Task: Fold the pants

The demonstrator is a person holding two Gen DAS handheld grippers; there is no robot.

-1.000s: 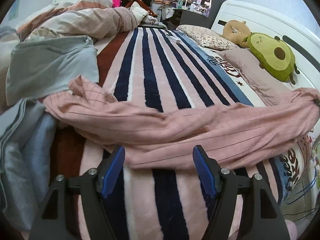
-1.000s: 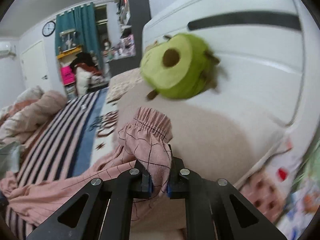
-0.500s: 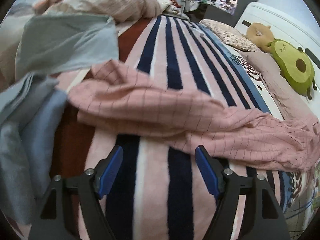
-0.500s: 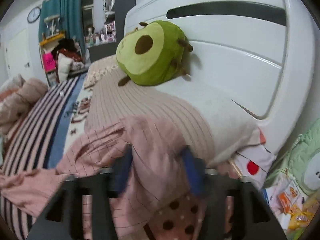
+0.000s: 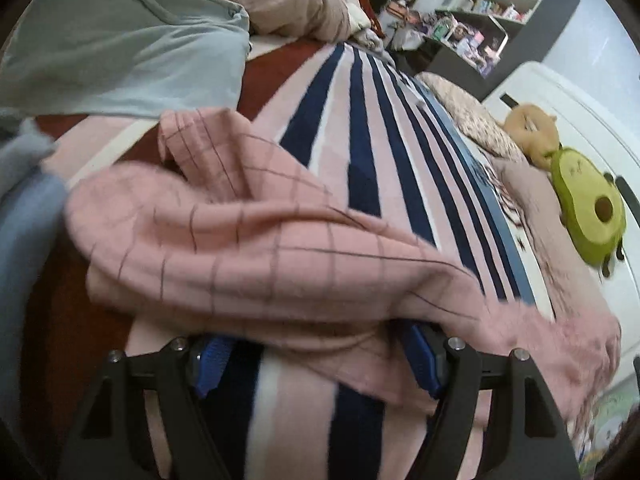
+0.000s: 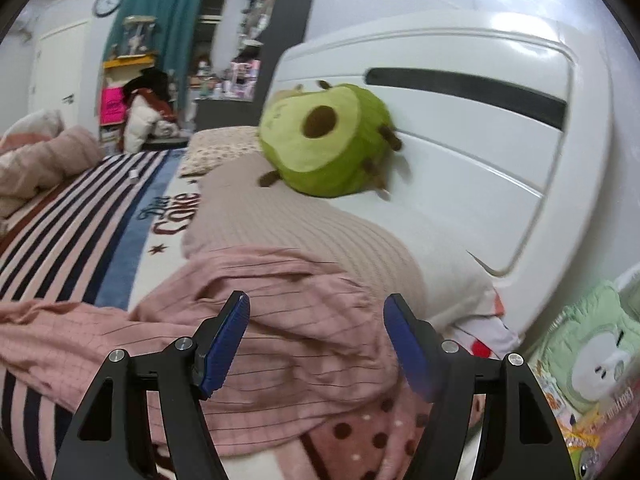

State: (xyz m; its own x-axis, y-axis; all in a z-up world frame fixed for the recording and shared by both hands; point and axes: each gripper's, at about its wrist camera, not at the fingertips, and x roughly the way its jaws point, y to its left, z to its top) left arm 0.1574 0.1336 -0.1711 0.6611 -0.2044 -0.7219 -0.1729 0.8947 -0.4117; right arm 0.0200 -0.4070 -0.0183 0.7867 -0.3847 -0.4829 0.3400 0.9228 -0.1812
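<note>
Pink checked pants (image 5: 260, 248) lie stretched across the striped bed cover (image 5: 360, 140). In the left wrist view their leg end is bunched close in front, and the near hem drapes over the blue fingertips of my left gripper (image 5: 316, 344), whose jaws stand wide apart without pressing the cloth. In the right wrist view the waist end of the pants (image 6: 280, 320) lies crumpled against the beige pillow (image 6: 320, 232). My right gripper (image 6: 317, 302) hovers just over it with its jaws opening and nothing pinched between them.
A green avocado plush (image 6: 320, 144) leans on the white headboard (image 6: 480, 140). Grey-blue garments (image 5: 120, 52) and a pink quilt are piled at the far left of the bed. A dotted cushion (image 6: 360, 432) and a green plush (image 6: 592, 360) sit by the bed's edge.
My right gripper let go of the waistband, which dropped onto the bed by the pillow. My left gripper dropped and moved in until the pants' hem covered its fingertips.
</note>
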